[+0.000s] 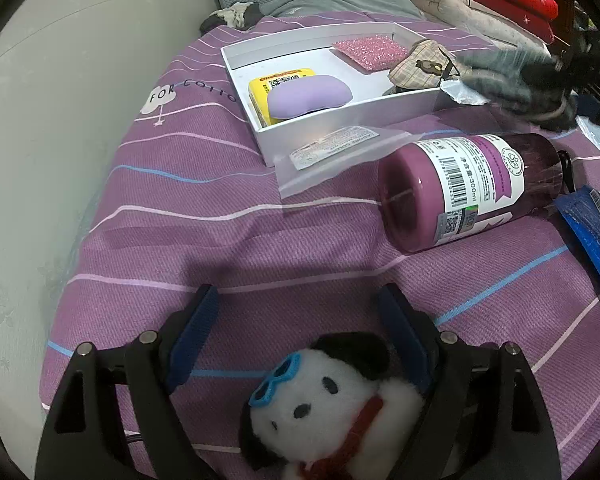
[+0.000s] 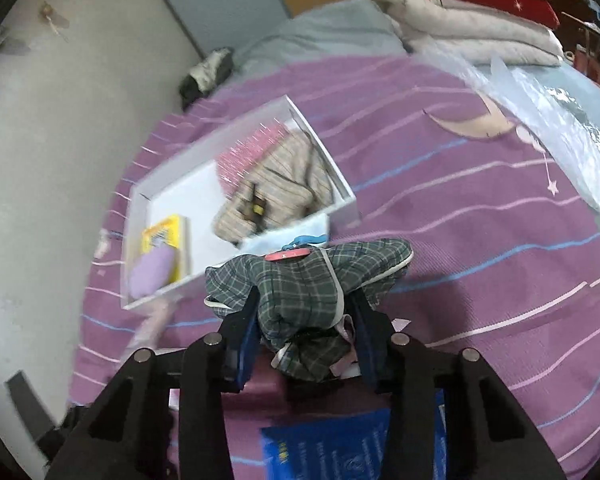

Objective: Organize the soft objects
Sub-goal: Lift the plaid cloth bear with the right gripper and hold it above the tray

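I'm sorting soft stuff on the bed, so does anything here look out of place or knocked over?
Yes. The purple bottle lies on its side on the bedspread, outside the white box. It is a hard item among soft ones, beside a loose clear plastic bag.

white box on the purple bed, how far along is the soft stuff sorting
Done: the white cardboard box holds a lilac pad, pink glittery cloth and beige checked pouch. In hand: the right gripper clamps a green plaid cloth bundle. Left: the white plush dog lies between the open left gripper.
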A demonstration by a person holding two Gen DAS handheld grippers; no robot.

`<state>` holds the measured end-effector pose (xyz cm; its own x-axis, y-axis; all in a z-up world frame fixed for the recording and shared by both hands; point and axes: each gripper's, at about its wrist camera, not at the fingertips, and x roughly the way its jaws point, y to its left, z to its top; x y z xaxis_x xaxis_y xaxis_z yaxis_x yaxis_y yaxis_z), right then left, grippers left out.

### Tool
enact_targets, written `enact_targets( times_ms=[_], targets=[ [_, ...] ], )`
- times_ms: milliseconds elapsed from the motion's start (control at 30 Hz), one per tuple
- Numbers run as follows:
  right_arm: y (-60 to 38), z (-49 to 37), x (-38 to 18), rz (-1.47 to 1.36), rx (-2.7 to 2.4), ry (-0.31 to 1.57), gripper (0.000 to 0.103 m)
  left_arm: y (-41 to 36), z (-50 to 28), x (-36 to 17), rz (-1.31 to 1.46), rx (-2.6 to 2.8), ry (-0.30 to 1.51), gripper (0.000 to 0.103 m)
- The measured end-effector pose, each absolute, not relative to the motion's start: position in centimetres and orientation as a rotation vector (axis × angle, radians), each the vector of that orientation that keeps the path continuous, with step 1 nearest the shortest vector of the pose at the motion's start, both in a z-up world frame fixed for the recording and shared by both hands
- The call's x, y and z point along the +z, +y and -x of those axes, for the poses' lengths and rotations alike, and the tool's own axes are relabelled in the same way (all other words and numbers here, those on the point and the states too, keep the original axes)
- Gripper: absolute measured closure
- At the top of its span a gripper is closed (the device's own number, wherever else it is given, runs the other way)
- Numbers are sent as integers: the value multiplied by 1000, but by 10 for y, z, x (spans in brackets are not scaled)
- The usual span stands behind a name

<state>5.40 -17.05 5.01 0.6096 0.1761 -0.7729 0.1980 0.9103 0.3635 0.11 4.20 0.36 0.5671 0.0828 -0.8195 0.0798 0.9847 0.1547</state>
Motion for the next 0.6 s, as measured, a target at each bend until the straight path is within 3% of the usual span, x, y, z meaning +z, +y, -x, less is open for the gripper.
enact_targets(
  times_ms=[200,433,600],
  targets=[
    [-160,-52,88,-456,43,887,63,42,-1,4,-182,2,969,21],
    [-153,-90,145,-588,94,968,62,42,-1,3,-182,2,969,21],
    [-128,-112,183,-510,170,924,62,42,-1,3,-182,2,968,21]
  ],
)
